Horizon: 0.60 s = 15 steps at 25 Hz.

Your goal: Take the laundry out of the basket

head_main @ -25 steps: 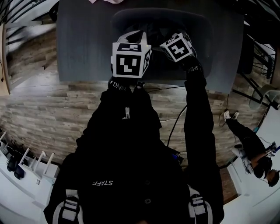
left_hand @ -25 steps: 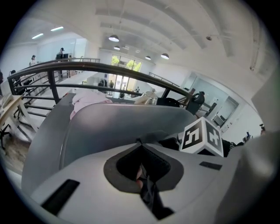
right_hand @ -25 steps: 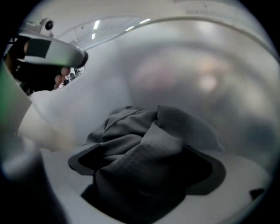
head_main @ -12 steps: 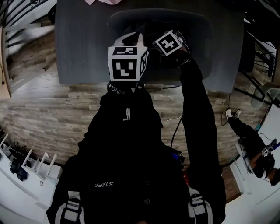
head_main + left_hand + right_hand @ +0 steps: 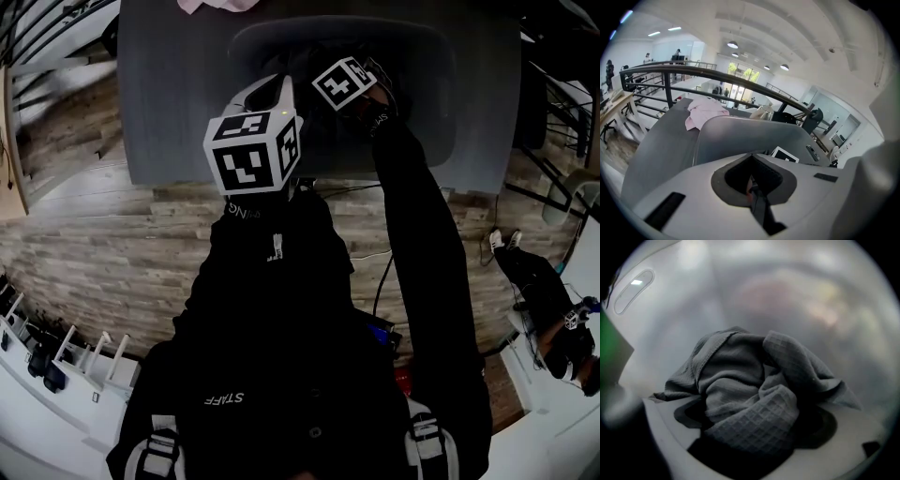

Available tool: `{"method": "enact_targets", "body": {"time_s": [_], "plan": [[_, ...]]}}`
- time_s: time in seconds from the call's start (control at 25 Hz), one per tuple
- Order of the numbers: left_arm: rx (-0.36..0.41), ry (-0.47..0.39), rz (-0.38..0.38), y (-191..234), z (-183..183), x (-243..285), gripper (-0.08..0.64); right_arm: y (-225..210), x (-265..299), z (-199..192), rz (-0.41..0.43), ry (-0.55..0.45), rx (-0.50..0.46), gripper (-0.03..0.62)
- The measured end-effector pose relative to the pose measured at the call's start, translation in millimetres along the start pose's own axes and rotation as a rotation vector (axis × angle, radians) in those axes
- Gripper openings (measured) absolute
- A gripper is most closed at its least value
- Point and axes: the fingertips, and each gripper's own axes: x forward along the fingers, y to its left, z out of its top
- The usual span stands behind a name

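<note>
Two grippers at basket (image 5: 433,84). R gripper (image 5: 754,432) reaches inside, jaws clamped on grey waffle cloth (image 5: 740,380) bunched just ahead of it, prob. to lift out. L gripper (image 5: 752,183) jaws together, empty, held back behind basket wall, clear of R.

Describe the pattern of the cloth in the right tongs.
Grey cloth, waffle squares; best in right gripper view.

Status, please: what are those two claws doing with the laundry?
Left gripper shut, empty, near side of basket. Right gripper shut on grey waffle cloth, down in basket. Nothing blocking.
</note>
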Motion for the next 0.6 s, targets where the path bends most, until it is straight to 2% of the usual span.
{"method": "enact_targets", "body": {"time_s": [0.08, 0.12, 0.16, 0.2, 0.36, 0.48, 0.6], "plan": [[-0.005, -0.021, 0.002, -0.8, 3.5, -8.3, -0.003, 4.0, -3.1, 1.6, -0.008, 0.003, -0.017, 0.553], [-0.008, -0.031, -0.001, -1.8, 5.2, -12.5, -0.003, 8.2, -5.4, 3.1, -0.009, -0.001, -0.033, 0.489], [-0.012, -0.041, -0.006, -3.3, 6.6, -16.9, -0.003, 12.9, -7.6, 4.7, -0.01, -0.005, -0.051, 0.391], [-0.016, -0.051, -0.011, -5.0, 8.0, -21.6, -0.003, 17.0, -9.5, 5.9, -0.014, -0.008, -0.068, 0.331], [-0.003, -0.09, -0.005, -9.9, 10.3, -46.1, -0.003, 18.8, -20.9, 5.8, -0.024, -0.032, -0.082, 0.205], [0.003, -0.121, -0.006, -8.2, 11.8, -69.6, -0.003, 16.7, -51.9, 8.1, -0.036, -0.067, -0.09, 0.184], [-0.007, -0.16, 0.001, -0.1, 15.6, -94.1, -0.003, 17.1, -104.8, 22.9, -0.067, -0.18, -0.088, 0.184]]}}
